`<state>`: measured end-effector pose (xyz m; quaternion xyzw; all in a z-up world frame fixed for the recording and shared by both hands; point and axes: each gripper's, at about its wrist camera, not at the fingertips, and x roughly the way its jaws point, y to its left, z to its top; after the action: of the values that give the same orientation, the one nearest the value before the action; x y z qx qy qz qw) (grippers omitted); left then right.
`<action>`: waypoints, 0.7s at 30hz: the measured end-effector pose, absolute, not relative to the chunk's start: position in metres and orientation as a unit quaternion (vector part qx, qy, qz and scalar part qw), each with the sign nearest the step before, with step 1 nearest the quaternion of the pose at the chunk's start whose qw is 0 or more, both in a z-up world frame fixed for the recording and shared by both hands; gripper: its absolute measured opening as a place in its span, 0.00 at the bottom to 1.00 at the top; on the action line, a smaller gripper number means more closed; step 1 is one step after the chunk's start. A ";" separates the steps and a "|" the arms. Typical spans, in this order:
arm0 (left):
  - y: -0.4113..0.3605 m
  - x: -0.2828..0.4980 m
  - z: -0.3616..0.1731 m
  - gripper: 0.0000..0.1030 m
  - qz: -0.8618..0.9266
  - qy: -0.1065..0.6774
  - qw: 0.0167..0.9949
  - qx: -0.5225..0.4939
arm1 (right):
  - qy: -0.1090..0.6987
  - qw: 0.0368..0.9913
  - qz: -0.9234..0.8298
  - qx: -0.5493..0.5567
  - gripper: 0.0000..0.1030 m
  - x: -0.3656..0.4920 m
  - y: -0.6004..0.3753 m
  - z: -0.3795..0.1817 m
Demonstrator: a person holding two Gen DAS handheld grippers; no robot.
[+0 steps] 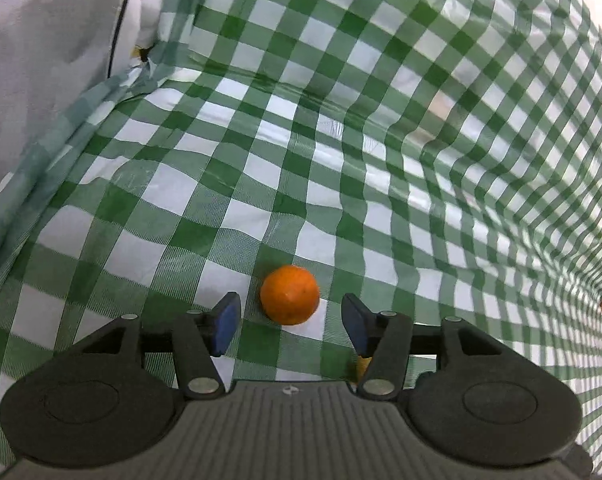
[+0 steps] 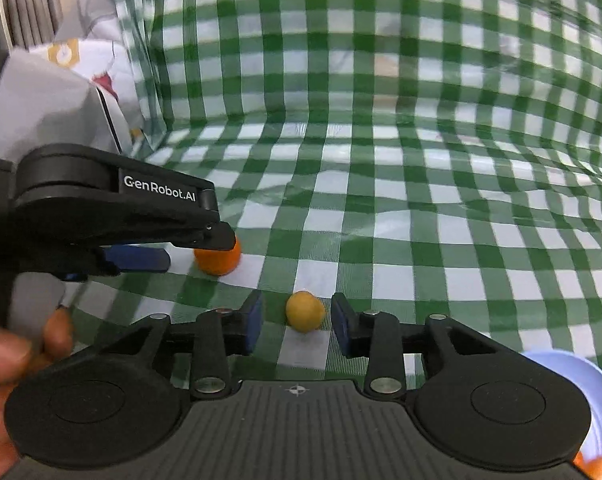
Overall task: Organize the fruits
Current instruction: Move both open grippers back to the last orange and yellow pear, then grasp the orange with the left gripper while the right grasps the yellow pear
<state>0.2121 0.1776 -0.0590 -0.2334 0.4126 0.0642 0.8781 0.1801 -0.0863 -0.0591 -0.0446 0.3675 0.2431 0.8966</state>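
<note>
Left hand-held gripper [image 1: 291,322]: jaws apart, flanking an orange [image 1: 289,294] that rests on the green-checked table [image 1: 381,184] w/o pad contact. Right hand-held gripper [image 2: 297,325]: jaws apart either side of a small yellow fruit [image 2: 305,311], not clamped; fruit lies near the orange. Blue bowl [image 2: 593,396] at lower right edge.

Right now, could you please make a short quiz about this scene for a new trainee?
1. True or false: the left gripper is closed on the orange fruit.
2. What colour is the small fruit between the right gripper fingers? A) yellow B) red C) green
3. What pattern covers the tablecloth?

Key:
1. False; the jaws stand apart from it.
2. A
3. Green and white checks.
</note>
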 end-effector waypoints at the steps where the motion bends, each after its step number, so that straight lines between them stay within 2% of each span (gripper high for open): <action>1: 0.177 0.215 -0.064 0.59 0.062 0.415 0.878 -0.230 | 0.376 0.892 0.244 -0.047 0.37 0.185 -0.083 -0.061; 6: 0.171 0.225 -0.075 0.58 0.052 0.432 0.876 -0.209 | 0.410 0.876 0.245 -0.062 0.37 0.197 -0.070 -0.071; 7: 0.170 0.225 -0.076 0.57 0.053 0.433 0.876 -0.205 | 0.410 0.876 0.245 -0.066 0.32 0.197 -0.068 -0.071; 8: 0.168 0.225 -0.076 0.50 0.054 0.431 0.878 -0.199 | 0.409 0.876 0.245 -0.070 0.27 0.196 -0.068 -0.072; 9: 0.167 0.225 -0.076 0.37 0.055 0.431 0.880 -0.193 | 0.407 0.877 0.245 -0.071 0.24 0.196 -0.068 -0.072; 15: 0.163 0.221 -0.067 0.37 0.076 0.436 0.883 -0.157 | 0.393 0.888 0.233 -0.052 0.21 0.188 -0.080 -0.058; 16: 0.161 0.220 -0.067 0.37 0.076 0.438 0.883 -0.148 | 0.394 0.888 0.231 -0.052 0.16 0.188 -0.080 -0.057; 21: 0.157 0.223 -0.072 0.37 0.079 0.456 0.879 -0.118 | 0.416 0.880 0.217 -0.072 0.17 0.191 -0.075 -0.066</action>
<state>0.2226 0.1566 -0.0724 -0.1181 0.4555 0.0791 0.8788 0.1914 -0.0750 -0.0658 -0.0725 0.4161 0.2169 0.8801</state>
